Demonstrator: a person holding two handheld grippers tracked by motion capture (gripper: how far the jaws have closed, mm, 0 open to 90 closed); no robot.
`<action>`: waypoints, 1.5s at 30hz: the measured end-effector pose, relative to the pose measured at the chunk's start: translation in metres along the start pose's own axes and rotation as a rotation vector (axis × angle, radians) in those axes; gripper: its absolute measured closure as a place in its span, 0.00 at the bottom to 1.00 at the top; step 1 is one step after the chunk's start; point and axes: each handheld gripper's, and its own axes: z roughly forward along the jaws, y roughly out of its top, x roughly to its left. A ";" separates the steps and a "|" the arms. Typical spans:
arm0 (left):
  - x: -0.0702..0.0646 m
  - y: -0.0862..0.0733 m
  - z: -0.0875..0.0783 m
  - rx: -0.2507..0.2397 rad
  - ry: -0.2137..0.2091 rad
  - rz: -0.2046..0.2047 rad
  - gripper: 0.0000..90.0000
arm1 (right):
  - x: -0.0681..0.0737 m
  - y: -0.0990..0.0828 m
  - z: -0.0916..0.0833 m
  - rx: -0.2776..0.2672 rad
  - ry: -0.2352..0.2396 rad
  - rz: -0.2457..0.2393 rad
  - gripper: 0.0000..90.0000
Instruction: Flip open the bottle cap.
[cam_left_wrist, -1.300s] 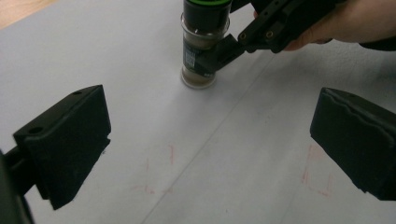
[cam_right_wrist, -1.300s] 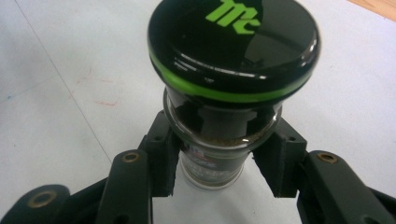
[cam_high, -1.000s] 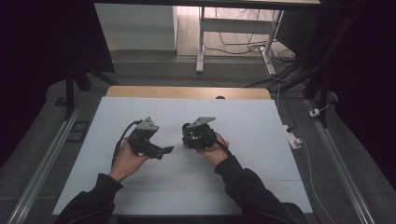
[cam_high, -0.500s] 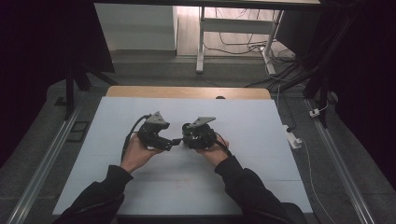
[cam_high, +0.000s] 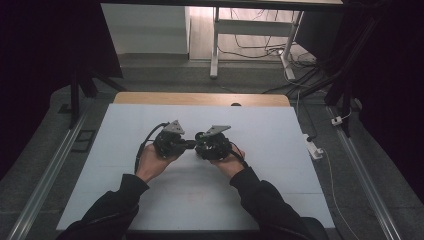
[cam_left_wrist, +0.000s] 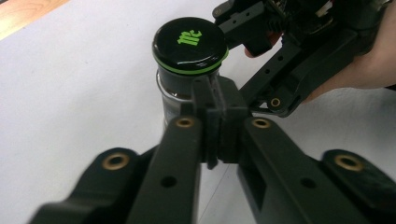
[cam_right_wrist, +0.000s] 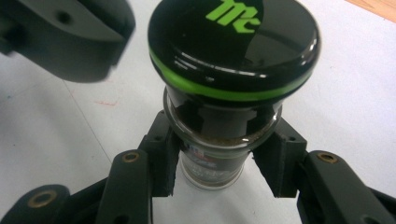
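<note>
A small glass spice jar (cam_right_wrist: 212, 163) with a black lid (cam_right_wrist: 233, 60), green ring and green logo is held in my right gripper (cam_right_wrist: 219, 158), shut on the glass body just below the lid. In the left gripper view the same jar (cam_left_wrist: 189, 51) stands right behind my left gripper (cam_left_wrist: 215, 100). Its jaws have just been closing and now meet with nothing between them, tips close to the jar's side. In the high view both grippers sit together mid-table, left gripper (cam_high: 172, 142) pointing at the right gripper (cam_high: 212, 146).
The white table top (cam_high: 280, 135) has a wooden strip (cam_high: 200, 98) along its far edge. Metal rails (cam_high: 45, 170) run down both sides. A white power strip (cam_high: 314, 149) and cables lie off the table's right edge.
My left hand has moved right until its gripper sits against the right one, and its jaws have gone from open to shut. The right hand and the jar have kept still.
</note>
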 end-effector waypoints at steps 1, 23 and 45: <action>-0.001 0.001 0.002 0.002 -0.003 -0.002 0.99 | 0.000 0.000 0.000 0.000 0.000 0.000 0.59; -0.002 0.003 0.003 -0.024 0.013 -0.031 0.99 | 0.000 0.000 0.000 0.001 0.000 0.002 0.59; 0.005 0.014 -0.002 -0.046 0.031 -0.060 0.99 | 0.000 0.000 0.000 0.002 -0.003 0.003 0.59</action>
